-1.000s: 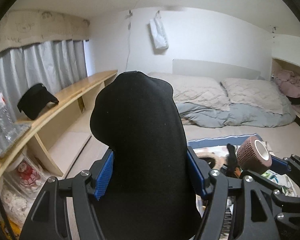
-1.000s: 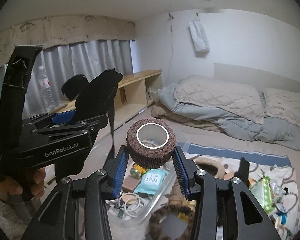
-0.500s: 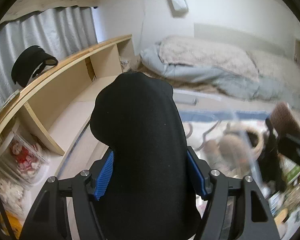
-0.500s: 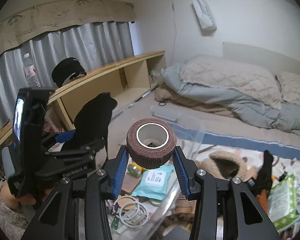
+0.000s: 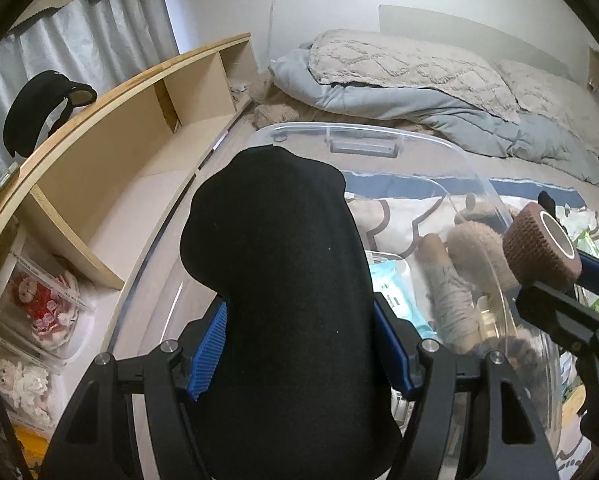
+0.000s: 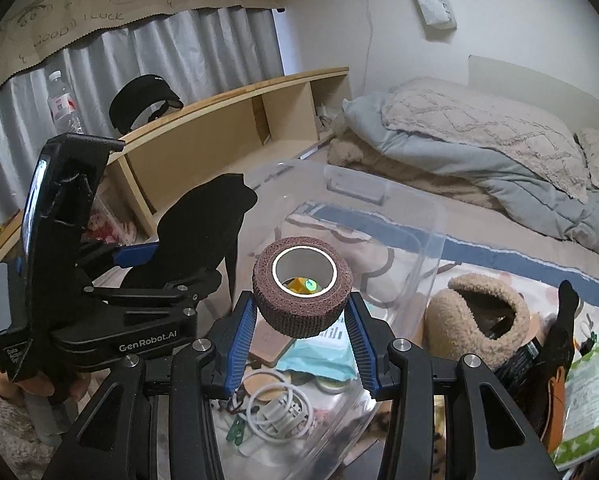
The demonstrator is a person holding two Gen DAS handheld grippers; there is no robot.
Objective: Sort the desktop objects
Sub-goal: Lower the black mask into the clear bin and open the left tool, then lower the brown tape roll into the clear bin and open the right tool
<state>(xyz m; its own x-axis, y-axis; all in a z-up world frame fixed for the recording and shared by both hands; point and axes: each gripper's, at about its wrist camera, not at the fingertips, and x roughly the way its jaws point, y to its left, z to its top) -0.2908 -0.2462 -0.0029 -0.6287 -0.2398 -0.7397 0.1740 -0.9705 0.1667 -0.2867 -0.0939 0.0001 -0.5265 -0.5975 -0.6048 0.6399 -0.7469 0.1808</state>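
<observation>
Left gripper (image 5: 299, 344) clamped on black cloth (image 5: 283, 280), right gripper (image 6: 301, 336) clamped on brown tape roll (image 6: 301, 296) — both over clear bin (image 6: 427, 216) with wipes pack (image 6: 323, 354) and white cable (image 6: 277, 404) inside.

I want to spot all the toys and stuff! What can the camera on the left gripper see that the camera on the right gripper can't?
Only the left wrist view shows the white doll low on the shelf.

Only the right wrist view shows the water bottle, the white cable in the clear bin and the green packet.

Both show the brown tape roll in the right gripper, the black cloth in the left gripper, the red doll, the black visor, the bed and the fluffy slipper.
</observation>
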